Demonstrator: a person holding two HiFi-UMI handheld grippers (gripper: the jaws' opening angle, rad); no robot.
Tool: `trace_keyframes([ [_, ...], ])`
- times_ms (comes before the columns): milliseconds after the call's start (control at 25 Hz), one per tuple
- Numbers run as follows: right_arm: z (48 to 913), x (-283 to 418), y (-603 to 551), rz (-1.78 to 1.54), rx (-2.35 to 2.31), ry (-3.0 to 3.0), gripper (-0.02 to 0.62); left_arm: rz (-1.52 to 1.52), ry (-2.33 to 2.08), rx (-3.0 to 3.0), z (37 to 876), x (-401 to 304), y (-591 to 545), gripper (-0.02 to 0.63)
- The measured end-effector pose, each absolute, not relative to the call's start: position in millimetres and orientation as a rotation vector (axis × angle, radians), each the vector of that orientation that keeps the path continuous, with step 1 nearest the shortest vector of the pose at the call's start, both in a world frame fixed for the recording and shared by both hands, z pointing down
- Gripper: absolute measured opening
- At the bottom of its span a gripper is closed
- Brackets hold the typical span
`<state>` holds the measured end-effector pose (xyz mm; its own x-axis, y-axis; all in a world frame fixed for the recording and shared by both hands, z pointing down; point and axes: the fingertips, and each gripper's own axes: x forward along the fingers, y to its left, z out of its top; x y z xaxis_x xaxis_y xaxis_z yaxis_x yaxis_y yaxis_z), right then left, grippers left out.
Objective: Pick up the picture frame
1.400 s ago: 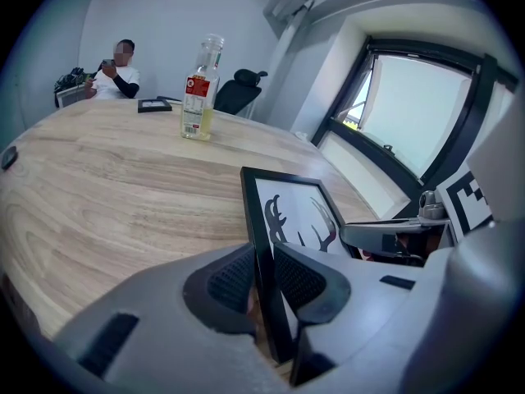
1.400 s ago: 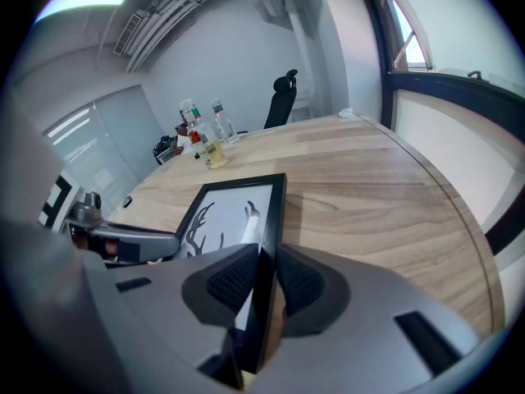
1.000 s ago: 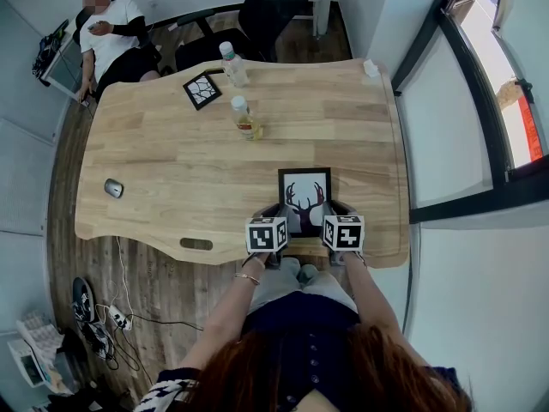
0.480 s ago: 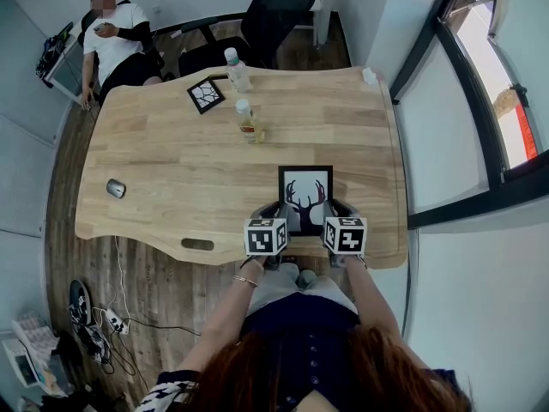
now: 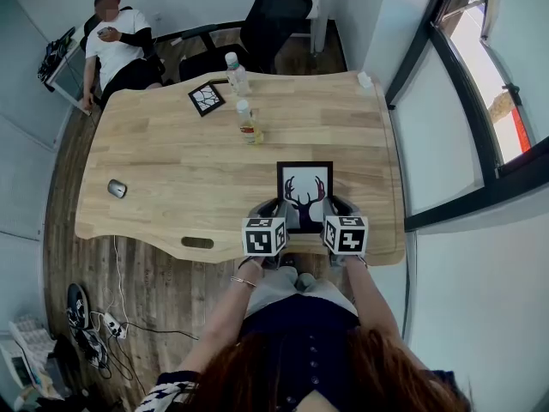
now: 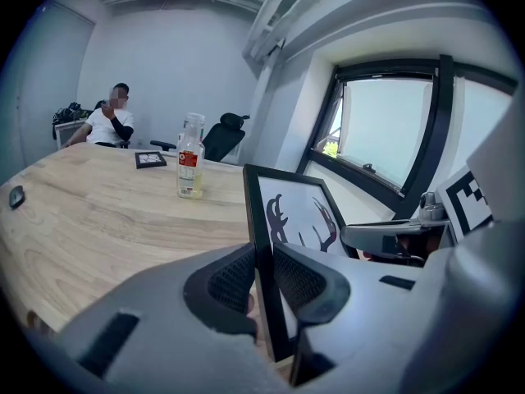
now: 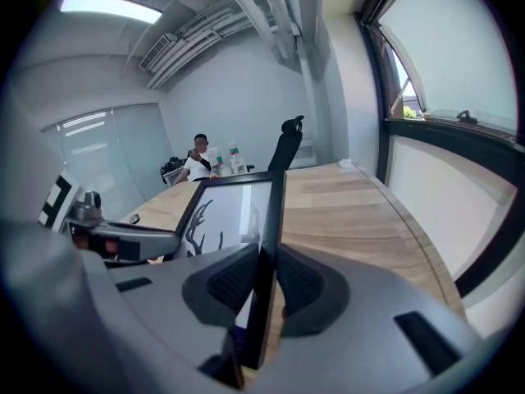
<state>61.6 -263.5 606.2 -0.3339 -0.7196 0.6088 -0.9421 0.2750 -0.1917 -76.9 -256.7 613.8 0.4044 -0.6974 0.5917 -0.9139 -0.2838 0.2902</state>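
Gripping the black rectangular picture frame with the antlered deer print [image 5: 304, 194] on both sides, that's the scene right now. The left gripper [image 6: 264, 279] has its fingers [image 6: 223, 279] closed on the frame's left border, ribbed pads pressed to front and back near the lower corner. The right gripper [image 7: 264, 284] mirrors it: its fingers [image 7: 305, 284] are clamped on the right border, again low down. So the frame sits between the two pairs of fingers, edge-on to each, its printed face tilted up toward the person and its top edge pointing away from the fingers. Whether its bottom edge is clear of the light wooden counter [image 5: 171, 161] I can't tell; the grippers cover it.

From the left fingers, the deer's dark antlers spread across the white print just past the pads, and the right gripper shows across the frame on its far side. Well beyond the fingers, out on the counter, stands a clear plastic bottle with a red label and yellowish liquid [image 5: 248, 122]. Further out is a second clear plastic bottle with a white cap [image 5: 235, 71], and a small black square frame holding a cracked white pattern [image 5: 206, 99] lies flat just left of it. Far off to the left of the left fingers lies a grey computer mouse [image 5: 117, 188]. Past the counter's far end are a seated person in a white T-shirt [image 5: 116, 41] and a black office chair [image 5: 279, 11].
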Motion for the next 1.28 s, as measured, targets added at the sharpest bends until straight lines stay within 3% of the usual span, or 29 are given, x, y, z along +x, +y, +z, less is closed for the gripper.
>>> trace_keyframes([
  [1280,505,84,-224,0.515,1.609,-2.33,0.072,0.379,-1.553,2.257,507,-56,-218,0.083],
])
